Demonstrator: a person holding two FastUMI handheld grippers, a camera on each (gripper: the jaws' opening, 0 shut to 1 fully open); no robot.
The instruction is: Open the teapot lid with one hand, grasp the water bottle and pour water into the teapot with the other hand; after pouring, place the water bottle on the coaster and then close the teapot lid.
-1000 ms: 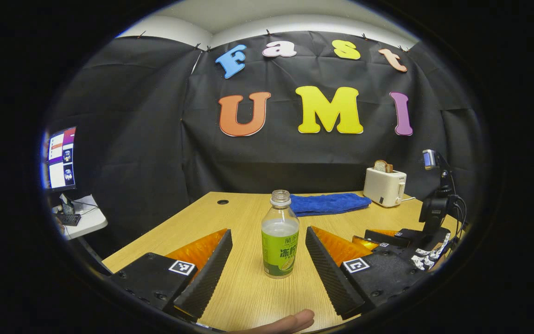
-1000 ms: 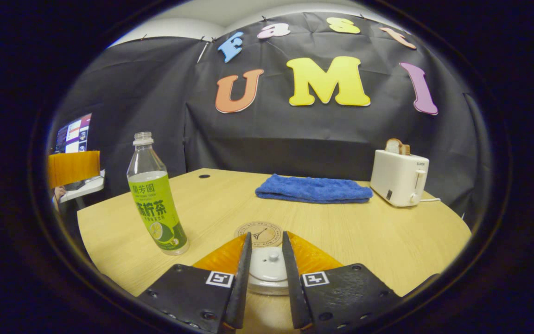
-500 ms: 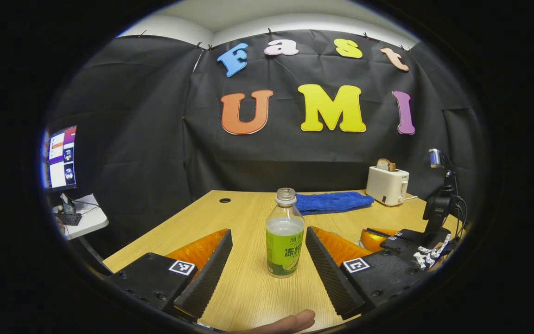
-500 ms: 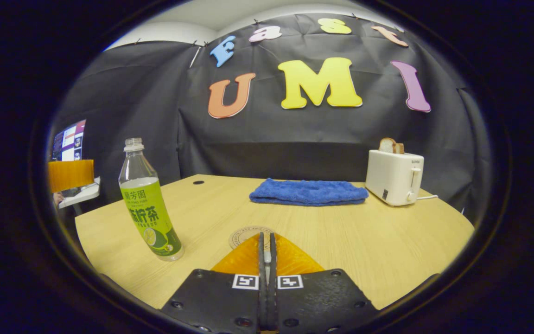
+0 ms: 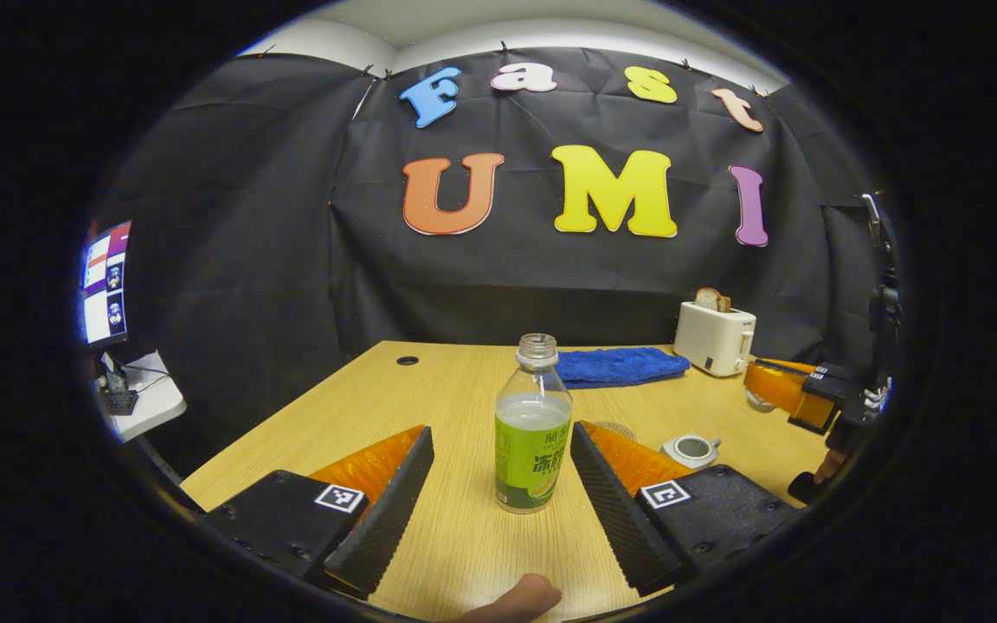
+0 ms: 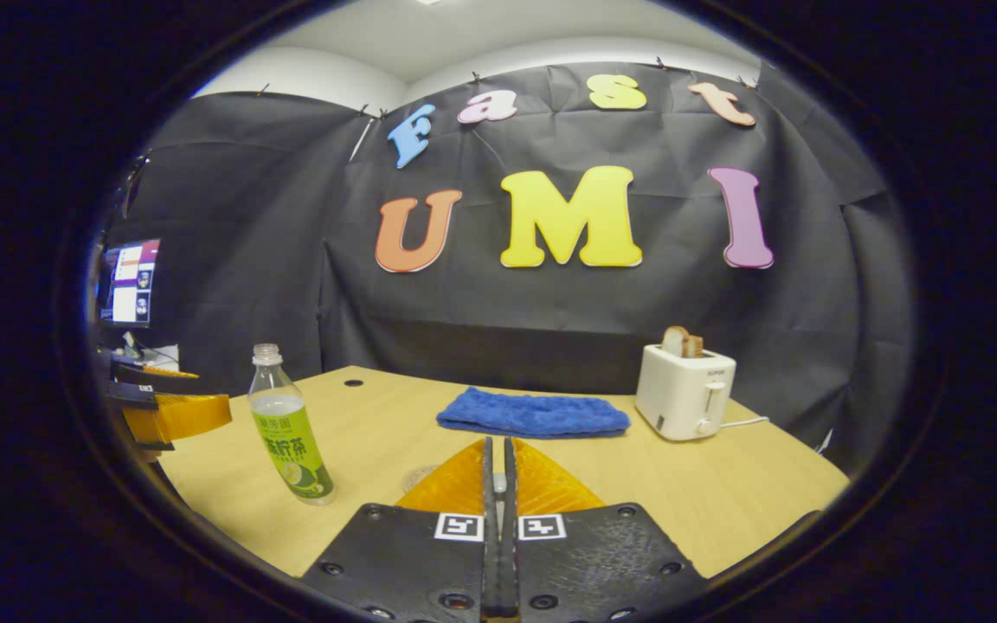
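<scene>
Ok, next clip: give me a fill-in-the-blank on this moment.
The water bottle stands between the left tongs, which are ___.
The teapot stands uncovered; the shut right tongs hold its ___.
Beside the blue towel stands a white ___.
Missing: open; lid; toaster.

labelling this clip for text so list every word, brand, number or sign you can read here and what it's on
None reads clearly enough to quote.
Bottle: big characters on its green label, too small and bent to quote.
Toaster: a short mark near its top edge, too small.
Monitor: windows on screen, too small.
Square markers on the right gripper: black-and-white patterns, no words.
</scene>
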